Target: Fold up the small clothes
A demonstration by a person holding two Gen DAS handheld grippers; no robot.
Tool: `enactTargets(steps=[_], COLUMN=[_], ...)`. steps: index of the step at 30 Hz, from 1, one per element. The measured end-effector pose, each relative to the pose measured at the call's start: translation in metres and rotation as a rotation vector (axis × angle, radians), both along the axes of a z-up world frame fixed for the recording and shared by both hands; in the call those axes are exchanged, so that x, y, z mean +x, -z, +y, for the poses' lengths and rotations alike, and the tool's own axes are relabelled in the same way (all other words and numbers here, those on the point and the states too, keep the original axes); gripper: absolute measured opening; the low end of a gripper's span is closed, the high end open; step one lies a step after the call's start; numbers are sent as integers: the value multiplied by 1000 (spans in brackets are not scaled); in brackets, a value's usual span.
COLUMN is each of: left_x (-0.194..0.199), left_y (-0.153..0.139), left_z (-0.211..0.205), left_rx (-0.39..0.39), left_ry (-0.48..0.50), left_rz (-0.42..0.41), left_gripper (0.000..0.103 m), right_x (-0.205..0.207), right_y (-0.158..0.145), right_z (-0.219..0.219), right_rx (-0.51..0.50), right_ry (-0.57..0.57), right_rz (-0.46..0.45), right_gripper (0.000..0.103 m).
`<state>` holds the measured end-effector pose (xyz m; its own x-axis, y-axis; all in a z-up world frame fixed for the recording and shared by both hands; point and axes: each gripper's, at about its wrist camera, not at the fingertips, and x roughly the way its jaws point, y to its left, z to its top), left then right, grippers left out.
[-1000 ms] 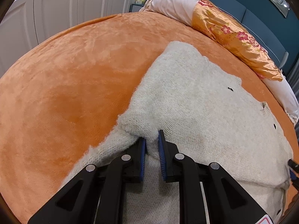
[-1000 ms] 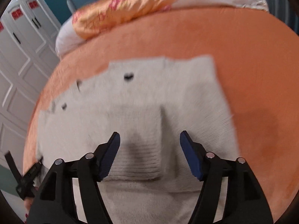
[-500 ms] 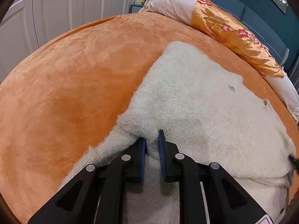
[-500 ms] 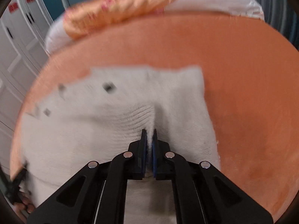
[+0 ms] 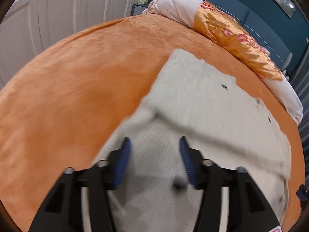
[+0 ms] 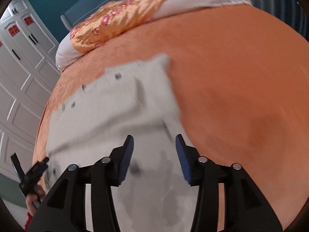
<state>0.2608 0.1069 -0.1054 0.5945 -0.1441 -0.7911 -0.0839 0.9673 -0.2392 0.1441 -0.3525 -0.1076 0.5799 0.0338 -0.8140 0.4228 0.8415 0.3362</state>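
Observation:
A cream knitted cardigan with small dark buttons lies on the orange bed cover, its near part folded over the rest. It also shows in the right wrist view, blurred. My left gripper is open and empty, just above the folded part at the cardigan's left side. My right gripper is open and empty above the folded part at the cardigan's right side. The left gripper's tip shows in the right wrist view at the cardigan's far left edge.
The orange bed cover spreads wide to the left of the cardigan and, in the right wrist view, to its right. A gold floral pillow and white bedding lie at the head. White wardrobe doors stand beyond the bed.
Both grippers have let go of the cardigan fabric and opened. They have lifted back a little, and the fold they held now lies flat on the cardigan.

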Motion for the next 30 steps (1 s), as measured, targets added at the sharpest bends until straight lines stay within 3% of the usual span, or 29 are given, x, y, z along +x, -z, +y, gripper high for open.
enactTargets(steps=[1,2,6,10,15,20,24,26,28,29,30], left_x=[-18,-30,-102,-153,-173,-166,-157,-156,-153,-152,-151], left_y=[-4,-6,-2,10,9,11,12,11,10,9,9], left_z=[5,9,42,69,66,59,52,49,45,44,45], left_rx=[4,9,-15,-123,-145,-222,-234,-238,-233,-237,-249], left_ry=[14,19,6,-51,-51,-38,-21,-3,18,31,39], left_rz=[9,19,109,199,209,219,220,217,223,230,233], left_gripper=[71,75,76,76,76,76,76,72,50,44,28], right_x=[-16,-44,-122,-164,-168,-166,-162,-161,-159,-158,-156], right_y=[-1,1,9,22,32,38,45,46,46,45,44], right_z=[0,-1,6,20,47,56,51,48,46,45,46], right_rx=[-1,-8,3,94,184,237,289,303,327,332,330], right_ry=[3,5,9,16,-19,-8,35,48,51,46,40], right_rz=[17,45,135,161,149,125,103,98,82,79,80], right_gripper=[50,50,51,53,54,57,58,59,53,49,42])
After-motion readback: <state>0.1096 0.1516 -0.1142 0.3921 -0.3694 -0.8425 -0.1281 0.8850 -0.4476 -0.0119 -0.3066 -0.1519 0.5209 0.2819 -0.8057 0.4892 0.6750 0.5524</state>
